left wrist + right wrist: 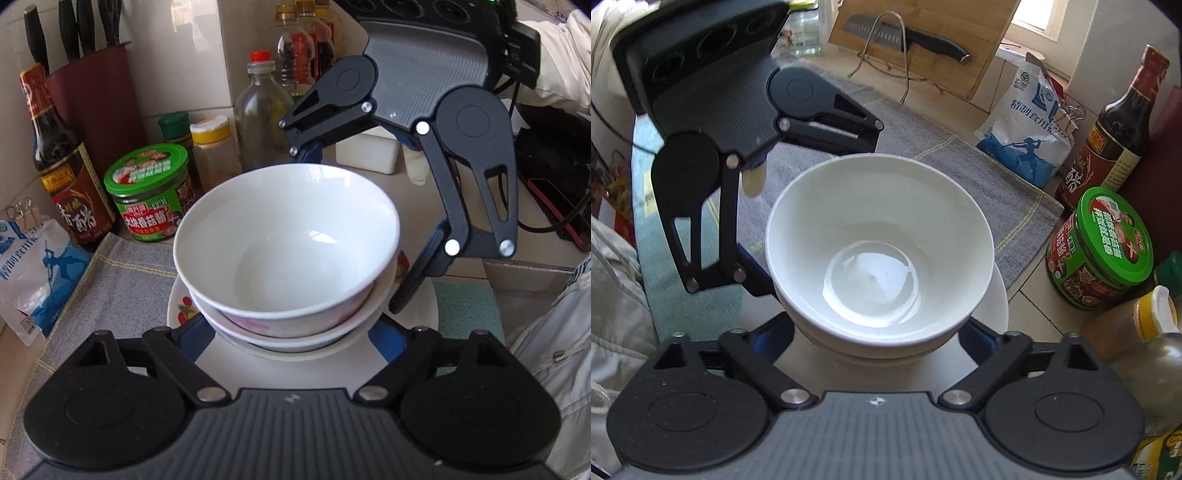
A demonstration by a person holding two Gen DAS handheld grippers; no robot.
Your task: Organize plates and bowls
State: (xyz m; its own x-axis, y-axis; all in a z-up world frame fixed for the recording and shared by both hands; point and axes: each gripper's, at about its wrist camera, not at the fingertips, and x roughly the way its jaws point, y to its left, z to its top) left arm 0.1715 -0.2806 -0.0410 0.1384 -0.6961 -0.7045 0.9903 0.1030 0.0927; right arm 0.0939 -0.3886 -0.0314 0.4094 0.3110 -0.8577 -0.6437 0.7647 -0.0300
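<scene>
Fingers of both grippers spread wide around 2 stacked bowls (286, 240) on a plate (424, 314).

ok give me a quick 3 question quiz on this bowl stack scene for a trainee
1. True or false: the top bowl has food in it.
2. What do the stacked bowls sit on: A) plate, B) knife block, C) bare tile?
3. What colour is the lid of the jar beside the dark sauce bottle?

Key: 1 false, it is empty. 2 A. 3 green.
</scene>
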